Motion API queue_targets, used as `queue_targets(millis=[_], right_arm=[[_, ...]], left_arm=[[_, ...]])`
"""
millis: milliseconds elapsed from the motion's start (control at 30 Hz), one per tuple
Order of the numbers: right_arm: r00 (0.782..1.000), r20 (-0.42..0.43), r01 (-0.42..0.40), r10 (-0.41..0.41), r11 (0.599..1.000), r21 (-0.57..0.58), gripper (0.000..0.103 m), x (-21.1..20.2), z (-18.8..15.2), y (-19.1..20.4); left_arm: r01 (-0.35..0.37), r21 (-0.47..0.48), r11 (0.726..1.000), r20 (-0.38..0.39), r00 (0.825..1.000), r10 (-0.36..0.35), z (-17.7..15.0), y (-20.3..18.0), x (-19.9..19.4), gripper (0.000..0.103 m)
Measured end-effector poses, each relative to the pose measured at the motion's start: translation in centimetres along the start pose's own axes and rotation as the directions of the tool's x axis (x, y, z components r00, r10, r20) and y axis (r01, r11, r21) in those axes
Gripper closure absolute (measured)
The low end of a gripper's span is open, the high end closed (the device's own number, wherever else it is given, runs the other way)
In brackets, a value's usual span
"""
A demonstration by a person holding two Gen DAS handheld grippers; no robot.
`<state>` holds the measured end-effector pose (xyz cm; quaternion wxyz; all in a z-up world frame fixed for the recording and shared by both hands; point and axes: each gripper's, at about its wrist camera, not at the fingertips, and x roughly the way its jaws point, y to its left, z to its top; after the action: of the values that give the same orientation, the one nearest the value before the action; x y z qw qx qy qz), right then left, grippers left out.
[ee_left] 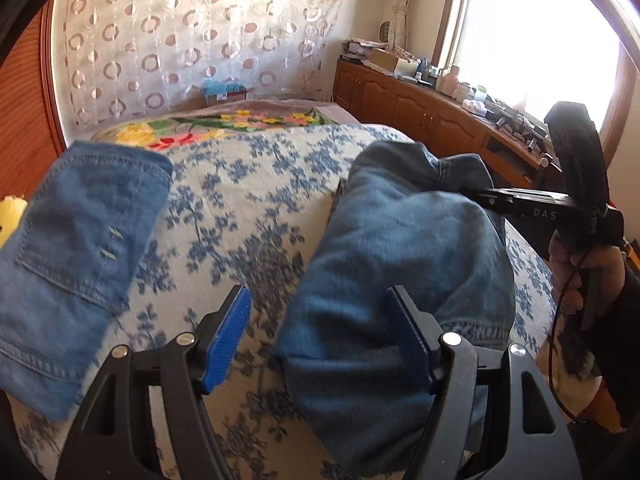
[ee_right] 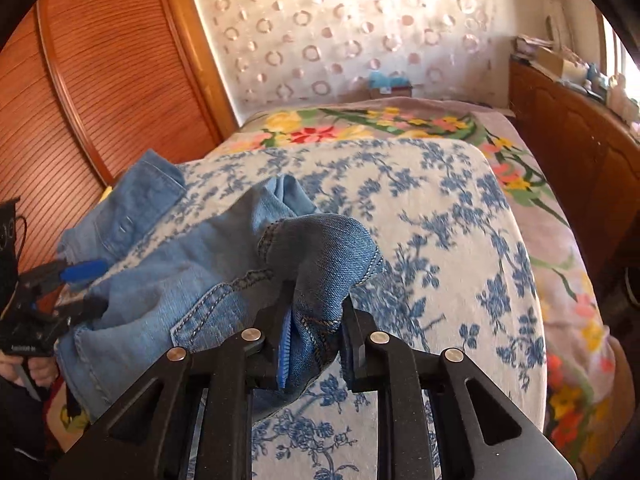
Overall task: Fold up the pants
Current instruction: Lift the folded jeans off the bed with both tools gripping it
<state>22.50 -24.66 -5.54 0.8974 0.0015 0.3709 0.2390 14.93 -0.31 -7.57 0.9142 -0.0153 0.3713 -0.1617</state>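
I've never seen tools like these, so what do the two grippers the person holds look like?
Both are black. The left gripper has ribbed blue pads on its fingers and silver pivot pins. The right gripper looks the same. Seen from the left, its body bears pale lettering, and a thin black cable hangs near it.

Right gripper (ee_right: pixel 312 336) fingers pinch together; left gripper (ee_left: pixel 320 332) fingers spread.

Blue-flowered bedspread (ee_left: pixel 256 200), circle-patterned curtain (ee_left: pixel 192 32), wooden cabinets (ee_left: pixel 400 100)
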Motion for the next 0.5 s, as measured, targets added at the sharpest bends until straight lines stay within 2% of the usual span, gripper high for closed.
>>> queue_targets(millis=[67, 233, 500], right_arm=[[1.0, -0.003, -0.001, 0.001, 1.0, 0.028, 0.078, 0.4, -0.2, -0.4], [1.0, -0.009, -0.024, 0.025, 0.997, 0.074, 0.061, 1.2, -0.4, -0.9], [0.997, -0.055, -0.047, 0.054, 0.992, 0.12, 0.039, 3.4, -0.6, -1.4]], left_arm=[[0.011, -0.023, 1.0, -0.008, 1.0, -0.011, -0.6, 0.0, 0.3, 0.032], [0.019, -0.039, 0.999, -0.029, 0.999, -0.02, -1.4, -0.2, 1.2, 0.032], [0.107, -0.108, 0.988, -0.064, 0.991, -0.114, -1.8, 0.5, 2.5, 0.03]])
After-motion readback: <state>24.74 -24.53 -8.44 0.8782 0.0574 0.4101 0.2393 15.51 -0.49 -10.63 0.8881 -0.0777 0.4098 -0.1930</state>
